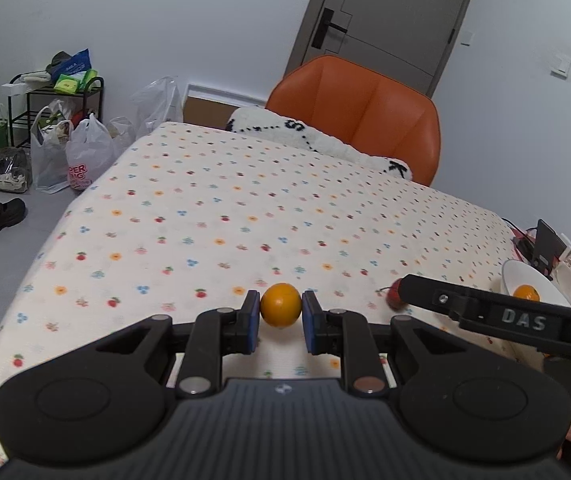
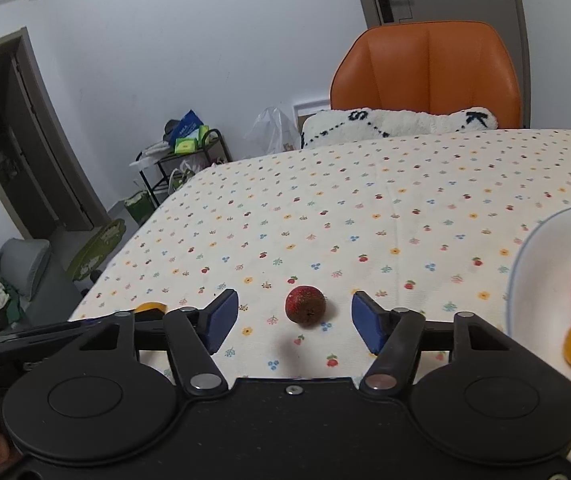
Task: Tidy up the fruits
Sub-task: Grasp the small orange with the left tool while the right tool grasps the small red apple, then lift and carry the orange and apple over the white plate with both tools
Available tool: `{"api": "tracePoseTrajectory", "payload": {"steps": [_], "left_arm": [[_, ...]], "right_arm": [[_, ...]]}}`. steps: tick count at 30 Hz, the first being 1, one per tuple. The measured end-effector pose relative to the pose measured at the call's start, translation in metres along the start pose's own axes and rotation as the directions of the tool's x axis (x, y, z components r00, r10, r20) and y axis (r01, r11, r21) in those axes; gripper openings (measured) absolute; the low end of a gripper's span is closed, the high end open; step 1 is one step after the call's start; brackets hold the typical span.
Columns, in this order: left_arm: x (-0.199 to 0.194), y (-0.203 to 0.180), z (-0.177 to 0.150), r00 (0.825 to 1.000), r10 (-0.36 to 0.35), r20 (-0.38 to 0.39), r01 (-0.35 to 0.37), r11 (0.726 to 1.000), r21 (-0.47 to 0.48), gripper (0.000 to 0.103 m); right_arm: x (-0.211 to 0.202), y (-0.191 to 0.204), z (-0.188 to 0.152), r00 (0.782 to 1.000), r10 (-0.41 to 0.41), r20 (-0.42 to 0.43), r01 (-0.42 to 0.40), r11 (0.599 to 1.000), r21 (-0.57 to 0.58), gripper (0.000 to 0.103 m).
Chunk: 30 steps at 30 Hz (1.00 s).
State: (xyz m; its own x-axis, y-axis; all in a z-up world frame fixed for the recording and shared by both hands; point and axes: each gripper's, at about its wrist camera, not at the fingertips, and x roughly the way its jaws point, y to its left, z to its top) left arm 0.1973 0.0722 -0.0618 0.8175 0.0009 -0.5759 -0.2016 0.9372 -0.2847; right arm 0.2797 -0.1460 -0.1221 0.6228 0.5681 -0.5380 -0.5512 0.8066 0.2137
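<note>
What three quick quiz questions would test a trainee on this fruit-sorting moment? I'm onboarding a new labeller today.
1. True or false: the left gripper has its pads against the orange fruit.
2. Which fruit lies between the open fingers of the right gripper? A) a banana B) the red fruit C) a green grape
3. Fill in: the fruits already sorted lie in the white ____.

Key: 1 true; 2 B; 3 bowl.
</note>
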Motion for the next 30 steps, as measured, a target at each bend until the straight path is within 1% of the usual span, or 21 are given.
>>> {"api": "tracePoseTrajectory", "payload": {"steps": [2, 4, 5, 6, 7, 8, 10, 15, 24, 30], "left_arm": [[-0.001, 0.005, 0.0, 1.0, 0.001, 0.001, -0.001, 1.0, -0.008, 0.02], [-0.003, 0.01, 0.001, 1.0, 0.0, 0.007, 0.0, 1.0, -0.022, 0.02], [-0.003, 0.012, 0.001, 1.0, 0.0, 0.007, 0.0, 1.0, -0.027, 0.02], [-0.003, 0.014, 0.001, 1.0, 0.0, 0.007, 0.0, 1.0, -0.03, 0.02], [-0.003, 0.016, 0.001, 1.0, 0.001, 0.006, -0.001, 0.999, -0.033, 0.02], [-0.004, 0.018, 0.001, 1.0, 0.002, 0.005, -0.002, 0.999, -0.036, 0.02], [-0.006, 0.019, 0.001, 1.0, 0.004, 0.006, -0.003, 0.999, -0.036, 0.02], [-0.012, 0.012, 0.004, 1.0, 0.004, 0.016, -0.003, 1.0, -0.027, 0.02], [-0.019, -0.02, 0.001, 0.999, -0.037, 0.023, 0.036, 0.999, 0.018, 0.02], [-0.023, -0.045, 0.001, 0.997, -0.064, 0.03, 0.063, 0.997, 0.05, 0.02]], "right_arm": [[0.007, 0.003, 0.001, 1.0, -0.016, -0.008, 0.015, 1.0, -0.015, 0.057], [0.014, 0.005, 0.0, 0.999, -0.035, -0.018, 0.035, 0.999, -0.032, 0.053], [0.017, 0.006, 0.0, 0.999, -0.046, -0.026, 0.045, 0.998, -0.038, 0.045], [0.02, 0.006, 0.0, 0.998, -0.052, -0.035, 0.051, 0.998, -0.043, 0.031], [0.023, 0.007, -0.001, 0.997, -0.056, -0.047, 0.054, 0.998, -0.045, 0.025], [0.023, 0.008, -0.003, 0.997, -0.058, -0.044, 0.056, 0.997, -0.05, 0.024], [0.02, 0.01, -0.005, 0.997, -0.06, -0.043, 0.057, 0.997, -0.059, 0.023], [0.005, 0.008, -0.001, 0.998, -0.055, -0.008, 0.055, 0.998, -0.039, 0.023], [-0.041, -0.01, 0.005, 0.995, -0.074, 0.07, 0.075, 0.997, -0.007, 0.023], [-0.069, -0.027, 0.003, 0.988, -0.106, 0.113, 0.105, 0.994, 0.016, 0.023]]}}
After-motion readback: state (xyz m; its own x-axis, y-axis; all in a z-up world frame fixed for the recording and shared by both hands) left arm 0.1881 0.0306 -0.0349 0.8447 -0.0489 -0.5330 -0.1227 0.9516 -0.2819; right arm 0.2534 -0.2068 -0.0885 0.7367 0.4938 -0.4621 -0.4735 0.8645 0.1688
